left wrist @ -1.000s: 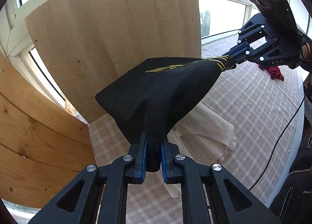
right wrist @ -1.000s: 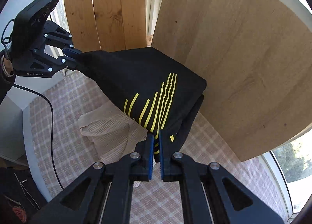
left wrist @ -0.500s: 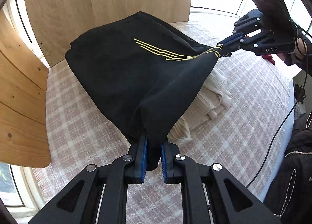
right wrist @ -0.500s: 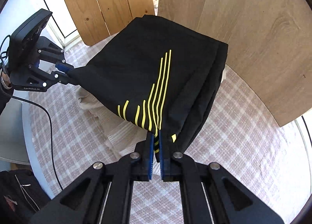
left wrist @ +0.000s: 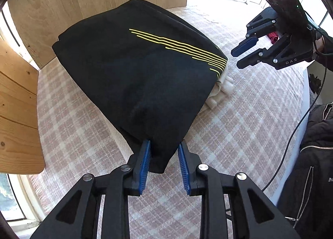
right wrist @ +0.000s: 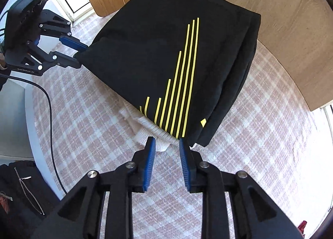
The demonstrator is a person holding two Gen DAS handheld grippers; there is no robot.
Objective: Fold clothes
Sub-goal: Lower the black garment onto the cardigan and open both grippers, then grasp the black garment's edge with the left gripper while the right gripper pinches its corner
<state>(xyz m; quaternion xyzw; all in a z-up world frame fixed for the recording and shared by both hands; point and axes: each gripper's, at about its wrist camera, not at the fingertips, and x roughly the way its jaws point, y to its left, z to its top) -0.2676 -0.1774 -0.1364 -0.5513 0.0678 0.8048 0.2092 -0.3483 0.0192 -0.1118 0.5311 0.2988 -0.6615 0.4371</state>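
The 2 grippers are pointed steeply down; the left gripper (left wrist: 164, 145) and right gripper (right wrist: 167, 142) have just been opened (pads parted, nothing pinched).

Right gripper (right wrist: 167, 145) jaws have just been opening; nothing is between the pads now, garment (right wrist: 166, 55) edge just ahead. Folded black garment with yellow stripes lies on a cream knit (right wrist: 149, 130) on the checked cloth (right wrist: 260, 145). Left gripper (right wrist: 80, 55) at the garment's far corner, jaws apart, corner between them.
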